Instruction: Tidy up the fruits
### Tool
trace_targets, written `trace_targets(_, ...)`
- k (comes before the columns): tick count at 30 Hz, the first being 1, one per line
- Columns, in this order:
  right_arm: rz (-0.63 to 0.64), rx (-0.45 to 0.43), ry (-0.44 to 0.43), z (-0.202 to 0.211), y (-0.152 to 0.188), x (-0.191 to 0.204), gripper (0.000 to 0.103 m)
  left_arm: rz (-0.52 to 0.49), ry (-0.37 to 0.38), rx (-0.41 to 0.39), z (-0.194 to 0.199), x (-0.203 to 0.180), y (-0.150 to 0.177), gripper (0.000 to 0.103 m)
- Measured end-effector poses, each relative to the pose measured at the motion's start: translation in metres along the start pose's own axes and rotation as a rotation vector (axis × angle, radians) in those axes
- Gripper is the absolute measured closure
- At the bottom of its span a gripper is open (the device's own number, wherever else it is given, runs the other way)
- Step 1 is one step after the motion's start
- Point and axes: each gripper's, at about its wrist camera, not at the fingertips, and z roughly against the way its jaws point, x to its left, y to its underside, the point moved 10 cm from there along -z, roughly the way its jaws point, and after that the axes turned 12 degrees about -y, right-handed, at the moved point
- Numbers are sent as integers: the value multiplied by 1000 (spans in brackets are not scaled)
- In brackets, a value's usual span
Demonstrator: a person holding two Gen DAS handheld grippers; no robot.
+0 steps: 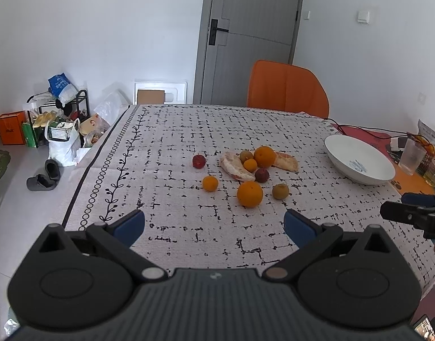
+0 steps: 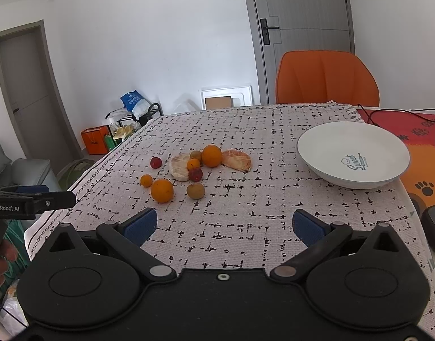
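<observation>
Loose fruit lies in a cluster mid-table: a large orange nearest me, a second orange, two small tangerines, two red fruits, two brown kiwis, and two peeled pomelo pieces. An empty white bowl stands to the right. My left gripper is open and empty, short of the fruit. My right gripper is open and empty, nearer the bowl.
The patterned tablecloth covers the table. An orange chair stands at the far side. A glass, cables and packets crowd the right edge. Bags, a rack and slippers lie on the floor at left.
</observation>
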Motion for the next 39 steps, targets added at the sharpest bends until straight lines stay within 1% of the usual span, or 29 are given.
trace_targets(9,-4,6,-1,-2,2,-1,0,3,13,-4,1,-2,0,0)
trace_targets(14,-12,9,-35,-9,3,-2,0,-4,33,-6,-3,-6,-3,0)
trace_targets(19,-16,8,-52,-18,0,-7,0,-4,6,-21,-14,-9,-7,0)
trace_targets(23,-42,1,-71,-28,-1,-12,0,-18,25,-14,-28,-14,-8,0)
trace_targets(28,-67,-3,-79,-42,-4,-20,0,4,48,0,-43,-15,-10,2)
trace_targets(30,-82,0,-88,-48,-6,-23,2,0,52,-1,-48,-17,-12,4)
trace_targets(32,-82,5,-91,-55,-7,-24,10,0,51,2,-54,-19,-12,5)
trace_targets(35,-86,21,-102,-64,-7,-25,15,12,71,20,-62,-22,-12,8)
trace_targets(39,-89,37,-114,-73,-7,-26,19,13,83,34,-70,-28,-11,17)
